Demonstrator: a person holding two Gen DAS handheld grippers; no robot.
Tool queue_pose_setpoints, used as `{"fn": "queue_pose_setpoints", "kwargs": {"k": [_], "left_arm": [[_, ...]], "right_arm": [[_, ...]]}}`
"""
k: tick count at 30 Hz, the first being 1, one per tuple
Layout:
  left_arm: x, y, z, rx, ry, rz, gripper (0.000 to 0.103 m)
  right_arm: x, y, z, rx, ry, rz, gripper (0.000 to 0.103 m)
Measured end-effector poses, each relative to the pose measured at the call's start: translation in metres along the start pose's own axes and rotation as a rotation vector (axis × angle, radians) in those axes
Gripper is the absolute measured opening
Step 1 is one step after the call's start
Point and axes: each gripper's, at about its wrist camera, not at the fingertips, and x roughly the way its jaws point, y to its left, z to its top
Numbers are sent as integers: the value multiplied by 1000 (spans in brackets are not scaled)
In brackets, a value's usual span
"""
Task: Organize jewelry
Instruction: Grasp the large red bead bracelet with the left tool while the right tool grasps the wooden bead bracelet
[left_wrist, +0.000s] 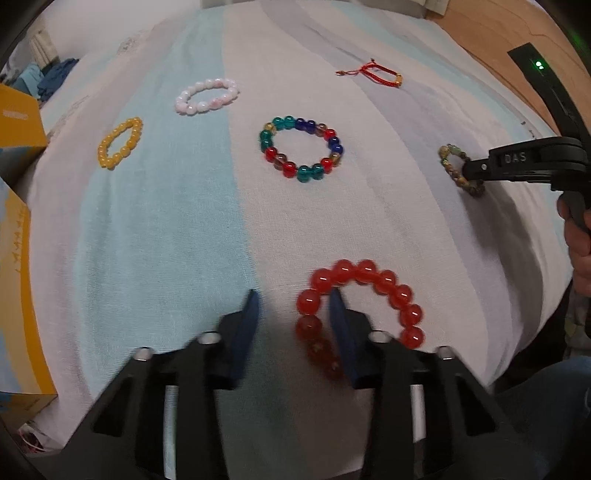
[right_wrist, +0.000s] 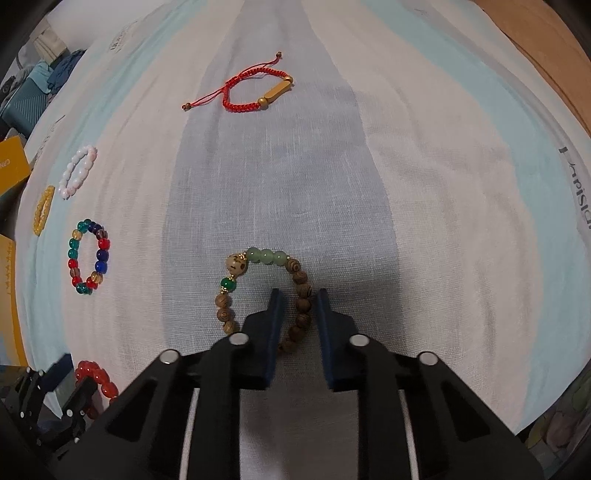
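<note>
Bracelets lie spread on a striped bed sheet (right_wrist: 424, 192). Nearest, low in the left wrist view, the left gripper (left_wrist: 293, 299) has its jaws open astride one side of a glossy red bead bracelet (left_wrist: 364, 295). The right gripper (right_wrist: 297, 295) straddles a wooden bead bracelet (right_wrist: 258, 291) with green stones, jaws open. Farther up: a multicolour glass bracelet (left_wrist: 301, 147), then yellow (left_wrist: 120, 143), pink (left_wrist: 207, 95) and a red cord bracelet (right_wrist: 255, 90).

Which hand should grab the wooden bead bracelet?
The right gripper. Its open fingers already straddle one side of the wooden bead bracelet. The left gripper is over at the big red bracelet instead.
</note>
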Motion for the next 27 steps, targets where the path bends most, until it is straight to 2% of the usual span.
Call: {"fn": "queue_pose_setpoints", "kwargs": {"k": [1,6,11,27], "left_arm": [[0,0,0,3,1,4,23],[-2,6,2,-18,6,-13,13],[-4,10,2,-35,6,-33,13],[-25,13,5,-28,-24,-29,13]], "right_arm": [[-1,-1,0,-1,-2,-1,12],[-6,0,-2,3,-12,0,7],[-10,1,-2,3,-21,15,7],[-39,-6,-10,16,-105,83,7]]}}
